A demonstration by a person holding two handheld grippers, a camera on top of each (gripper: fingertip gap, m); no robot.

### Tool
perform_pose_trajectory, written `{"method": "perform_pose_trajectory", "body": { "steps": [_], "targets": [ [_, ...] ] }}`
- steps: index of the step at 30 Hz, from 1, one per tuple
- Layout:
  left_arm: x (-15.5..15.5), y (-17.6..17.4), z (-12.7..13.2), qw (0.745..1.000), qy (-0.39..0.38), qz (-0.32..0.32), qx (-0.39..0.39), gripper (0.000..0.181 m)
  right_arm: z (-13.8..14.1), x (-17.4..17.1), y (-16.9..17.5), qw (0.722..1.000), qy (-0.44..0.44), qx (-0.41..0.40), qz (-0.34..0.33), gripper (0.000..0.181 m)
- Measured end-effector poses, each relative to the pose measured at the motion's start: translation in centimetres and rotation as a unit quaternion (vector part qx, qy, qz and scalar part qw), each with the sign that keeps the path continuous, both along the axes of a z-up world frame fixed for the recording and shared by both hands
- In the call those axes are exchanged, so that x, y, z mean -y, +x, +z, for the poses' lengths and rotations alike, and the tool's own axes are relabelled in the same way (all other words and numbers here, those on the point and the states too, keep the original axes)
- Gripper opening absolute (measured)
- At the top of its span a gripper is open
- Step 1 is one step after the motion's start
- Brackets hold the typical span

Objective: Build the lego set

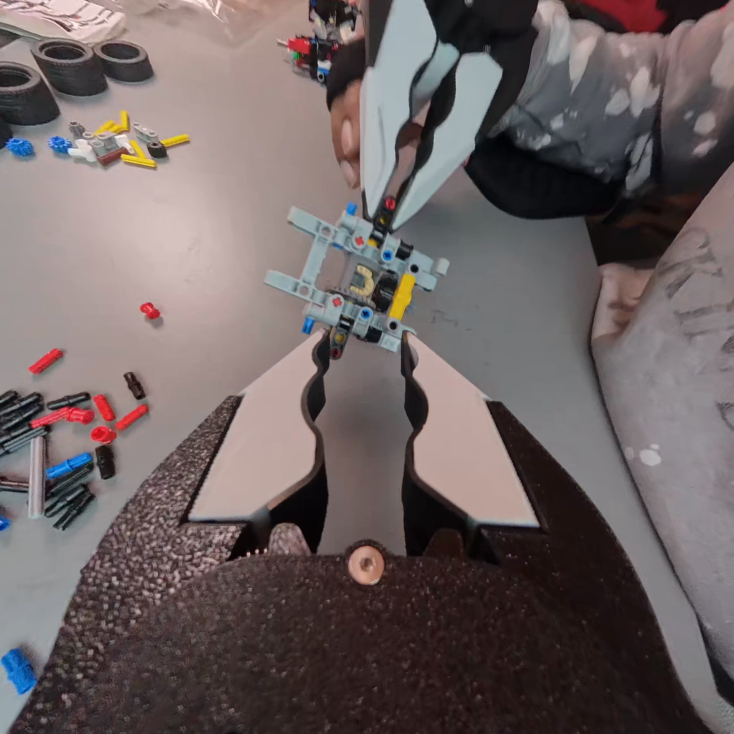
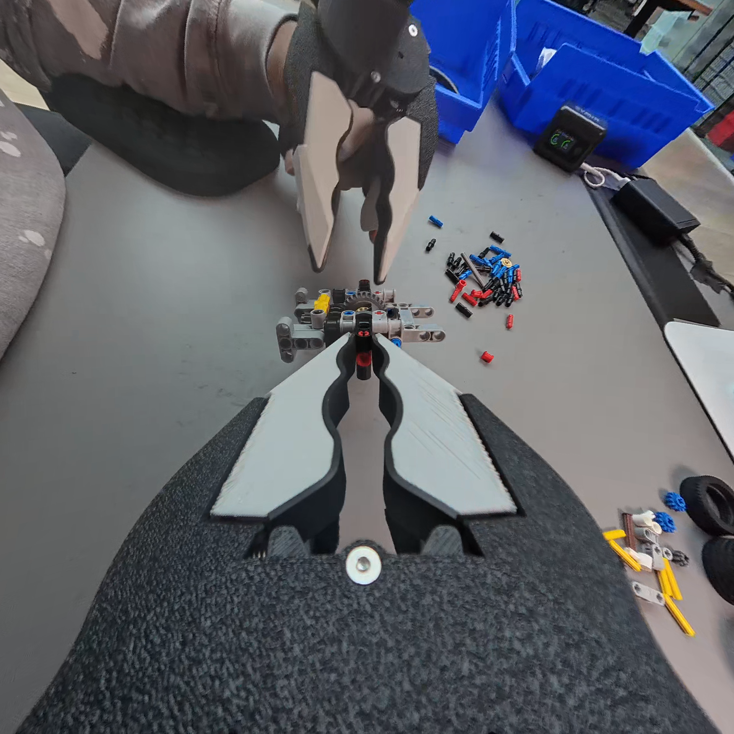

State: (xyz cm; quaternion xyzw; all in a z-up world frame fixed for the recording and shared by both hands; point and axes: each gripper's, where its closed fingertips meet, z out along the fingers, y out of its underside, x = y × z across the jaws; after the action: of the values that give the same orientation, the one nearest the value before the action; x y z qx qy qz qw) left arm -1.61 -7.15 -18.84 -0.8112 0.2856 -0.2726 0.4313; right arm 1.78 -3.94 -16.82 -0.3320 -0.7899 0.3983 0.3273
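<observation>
A small grey Lego assembly [image 1: 357, 278] with a yellow piece, a gear and blue and red pins lies on the grey table [image 1: 198, 238]. It also shows in the right wrist view [image 2: 357, 313]. My left gripper [image 1: 363, 337] is open and empty, its tips at the assembly's near edge. It appears from the far side in the right wrist view [image 2: 349, 272]. My right gripper [image 2: 363, 339] is shut on a black connector with red pins [image 2: 362, 353] that sticks out of the assembly. It enters from above in the left wrist view [image 1: 382, 222].
A pile of black, red and blue pins [image 2: 488, 278] and a loose red bush [image 2: 486, 356] lie nearby. Tyres [image 1: 67, 71], yellow axles [image 1: 119, 143] and another part-built model [image 1: 325, 39] lie farther off. Blue bins [image 2: 595, 79] and a black device [image 2: 568, 137] stand at the back. The gap from one gripper's tips to the other's is roughly 6 cm.
</observation>
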Motion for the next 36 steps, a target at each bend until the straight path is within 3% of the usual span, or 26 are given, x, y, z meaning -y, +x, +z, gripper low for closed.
{"method": "perform_pose_trajectory", "body": {
  "steps": [1, 10, 17, 21, 26, 31, 36],
  "targets": [
    [0.0, 0.3, -0.6, 1.0, 0.003, -0.004, -0.026, 0.035, 0.3, -0.1, 0.1, 1.0, -0.008, -0.004, 0.001, 0.006],
    [-0.8, 0.8, 0.5, 0.996, 0.066, 0.014, -0.055, 0.014, 3.8, 0.3, 1.1, 0.988, -0.146, -0.042, 0.035, 0.006],
    [-0.4, 1.2, 2.6, 0.996, 0.089, 0.015, -0.01, 0.007, 4.1, -0.4, 1.3, 0.978, -0.201, -0.036, 0.038, 0.006],
    [-0.4, 1.0, 3.4, 0.997, 0.054, 0.025, 0.057, 0.007, 3.3, -1.6, 0.6, 0.972, -0.236, -0.01, 0.003, 0.008],
    [-1.2, -0.3, 2.4, 0.987, -0.034, 0.072, 0.139, 0.006, 2.7, -3.2, -0.5, 0.982, -0.182, -0.025, -0.054, 0.012],
    [-1.7, -1.3, 1.1, 0.979, -0.082, 0.108, 0.152, 0.006, 4.1, -1.9, 0.1, 0.988, -0.142, -0.053, -0.027, 0.023],
    [-1.7, -1.2, 0.5, 0.975, -0.107, 0.113, 0.159, 0.006, 0.4, 0.4, -0.7, 0.999, 0.016, -0.028, -0.008, 0.035]
  ]
}}
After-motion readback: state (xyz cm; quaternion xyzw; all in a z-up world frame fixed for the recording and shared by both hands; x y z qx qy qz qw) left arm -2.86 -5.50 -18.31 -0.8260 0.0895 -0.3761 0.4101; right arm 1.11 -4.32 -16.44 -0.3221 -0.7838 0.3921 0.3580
